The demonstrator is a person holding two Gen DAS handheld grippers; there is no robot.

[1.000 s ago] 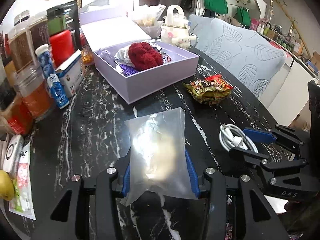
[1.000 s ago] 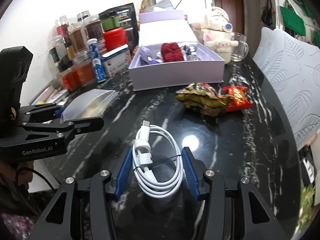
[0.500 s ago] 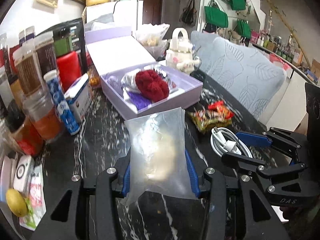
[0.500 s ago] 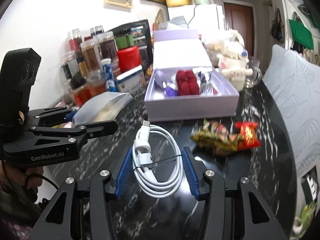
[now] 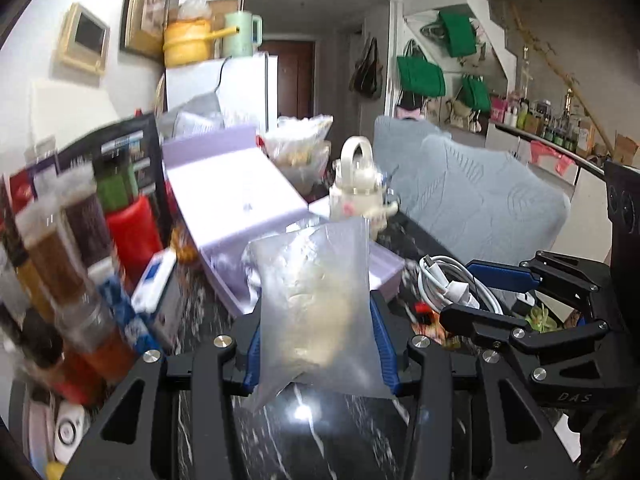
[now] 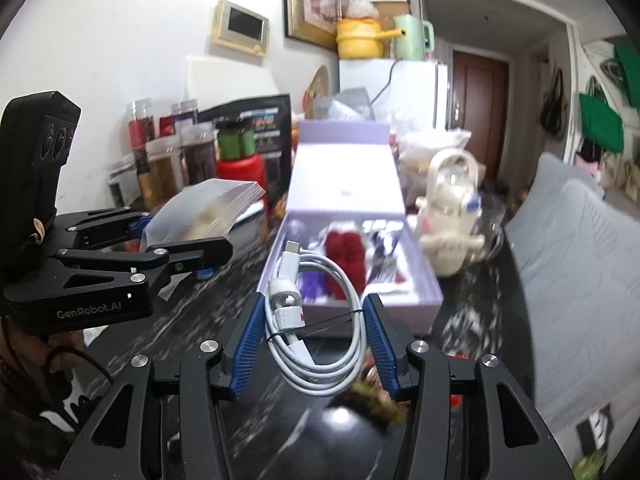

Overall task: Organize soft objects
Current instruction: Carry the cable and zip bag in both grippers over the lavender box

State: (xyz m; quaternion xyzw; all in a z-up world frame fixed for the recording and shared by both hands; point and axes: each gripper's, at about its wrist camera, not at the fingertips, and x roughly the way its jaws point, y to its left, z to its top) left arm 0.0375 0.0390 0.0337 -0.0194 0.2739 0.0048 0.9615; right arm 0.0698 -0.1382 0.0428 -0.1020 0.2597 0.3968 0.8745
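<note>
Black marble-veined table (image 6: 224,280) is crowded along its far side with jars (image 5: 52,248) and a white kettle (image 6: 448,232), and an open lilac box (image 6: 416,304) lies just beyond both sets of jaws.

A clear bag (image 5: 316,304) with pale, soft contents is clamped in the left gripper (image 5: 316,344): the blue pads are closed against its two sides, and most of the bag stands out ahead of the jaws, clear of the table. A coiled white cable (image 6: 316,320) is pinched across its loop in the right gripper (image 6: 316,344), the jaws only partly closed because the coil fills the gap; its plug end points forward past the pads. Both loads are held in the air, side by side, short of the box.

Red yarn (image 6: 346,252) and some purple items are already seen inside the box, directly ahead of the right jaws. From the left wrist view the box interior is hidden behind the bag.

The step in hand is judged to be the carry to the box. It would be done best if each load were brought fully over the near wall before any descent, since the bag hangs below the jaws and could catch on the rim. Free floor beside the yarn should be picked, one load lowered at a time, and the jaws opened only once the load is resting inside. The kettle just right of the box should be given room.
</note>
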